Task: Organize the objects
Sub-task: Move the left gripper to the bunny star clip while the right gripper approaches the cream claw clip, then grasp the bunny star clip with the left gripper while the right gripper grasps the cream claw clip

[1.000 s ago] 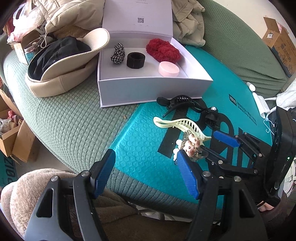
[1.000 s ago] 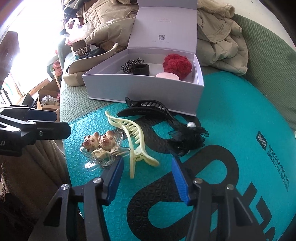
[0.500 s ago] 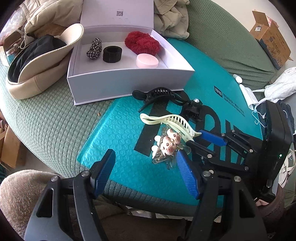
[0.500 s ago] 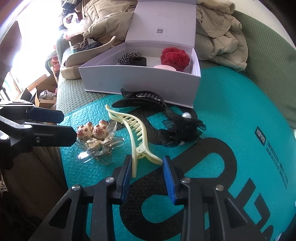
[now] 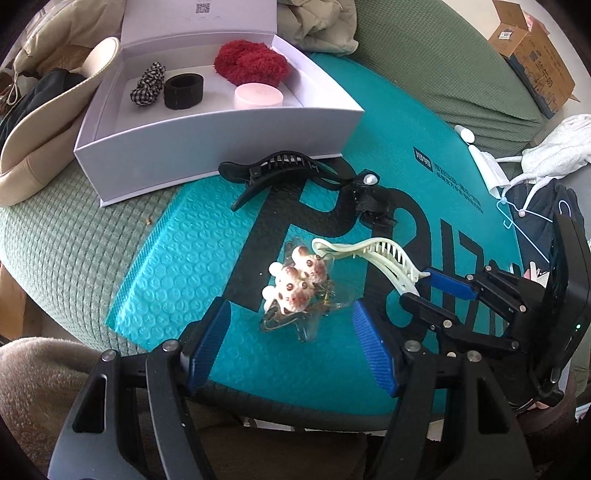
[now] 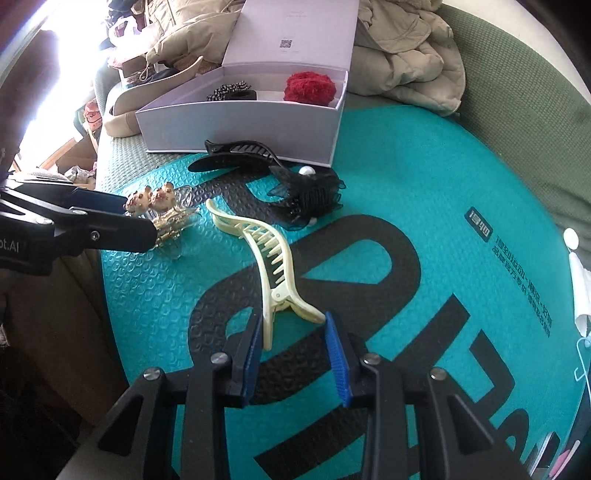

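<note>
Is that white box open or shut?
Open. The box has its lid tipped up behind, and a red scrunchie and black band show inside.

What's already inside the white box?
The white box holds a checked scrunchie, a black band, a red fluffy scrunchie and a pink round case. The front wall hides the nearest strip of floor.

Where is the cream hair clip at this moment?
In the right wrist view the cream hair clip lies on the teal mat, its handle end between the right gripper fingers, beside the bear clip.
</note>
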`<state>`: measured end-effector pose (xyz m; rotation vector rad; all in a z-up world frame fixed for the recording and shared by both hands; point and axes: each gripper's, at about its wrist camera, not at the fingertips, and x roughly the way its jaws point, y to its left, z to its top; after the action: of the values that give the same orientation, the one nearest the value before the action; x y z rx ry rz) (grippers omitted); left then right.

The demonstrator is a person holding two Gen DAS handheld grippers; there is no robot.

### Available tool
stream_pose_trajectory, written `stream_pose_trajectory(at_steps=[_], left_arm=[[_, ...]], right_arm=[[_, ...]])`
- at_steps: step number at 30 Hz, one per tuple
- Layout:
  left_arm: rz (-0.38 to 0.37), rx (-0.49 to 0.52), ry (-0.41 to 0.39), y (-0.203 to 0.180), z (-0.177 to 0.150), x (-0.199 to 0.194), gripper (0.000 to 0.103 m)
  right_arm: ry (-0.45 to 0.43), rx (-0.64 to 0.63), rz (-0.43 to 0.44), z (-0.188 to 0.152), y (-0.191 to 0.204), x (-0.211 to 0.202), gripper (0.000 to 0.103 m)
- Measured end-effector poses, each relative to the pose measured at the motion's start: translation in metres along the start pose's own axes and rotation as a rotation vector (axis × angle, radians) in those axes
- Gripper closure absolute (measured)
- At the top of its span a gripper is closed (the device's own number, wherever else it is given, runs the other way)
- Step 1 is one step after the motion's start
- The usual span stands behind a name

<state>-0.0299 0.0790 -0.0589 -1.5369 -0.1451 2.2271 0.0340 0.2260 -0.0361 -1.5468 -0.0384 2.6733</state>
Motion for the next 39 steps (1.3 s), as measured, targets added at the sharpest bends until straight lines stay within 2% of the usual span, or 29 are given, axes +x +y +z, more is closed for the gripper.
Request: stream_pose_trajectory(at_steps=[4,8,9,14,22,27,28,29,30,34,35,39], left_arm=[[-0.005,-0.007,0.016,-0.001,0.002,0.009,0.036],[0.008,-0.002,0.010,-0.003,0.004,0.013,0.036],[0.014,0.003,0.011,-0.004,0.004,0.014,0.036],[0.029,0.026,0.002,-0.008,0.006,0.017,0.036],[0.069,0.068,-0.010,-0.015,0.008,0.021,0.037],[0.059,0.069,-0.015,-0.015,0.008,0.022,0.054],[0.061,0.072,-0.017,-0.015,0.008,0.022,0.054],[0.062,0.075,-0.021,-0.016,0.008,0.021,0.054],[0.058,0.078,-0.022,-0.017,0.008,0.021,0.055],[0.054,0.084,-0.023,-0.018,0.008,0.021,0.055],[0.054,0.081,-0.022,-0.018,0.008,0.021,0.064],[0.050,0.079,-0.021,-0.018,0.008,0.022,0.065]], right_arm=[[-0.006,0.033,0.016,-0.003,-0.007,0.000,0.067],[-0.042,0.017,0.027,0.000,-0.008,-0.004,0.045],[-0.055,0.017,0.031,0.001,-0.009,-0.005,0.043],[-0.082,0.029,0.055,0.009,-0.010,-0.003,0.043],[-0.070,-0.004,0.045,0.019,0.001,0.011,0.043],[-0.067,-0.011,0.048,0.020,0.001,0.017,0.043],[-0.070,-0.013,0.045,0.020,0.000,0.017,0.045],[-0.073,-0.022,0.041,0.020,0.001,0.017,0.068],[-0.075,-0.032,0.040,0.020,0.003,0.017,0.081],[-0.072,-0.048,0.030,0.020,0.005,0.016,0.084],[-0.072,-0.041,0.034,0.020,0.005,0.016,0.084],[-0.068,-0.016,0.037,0.019,0.002,0.014,0.084]])
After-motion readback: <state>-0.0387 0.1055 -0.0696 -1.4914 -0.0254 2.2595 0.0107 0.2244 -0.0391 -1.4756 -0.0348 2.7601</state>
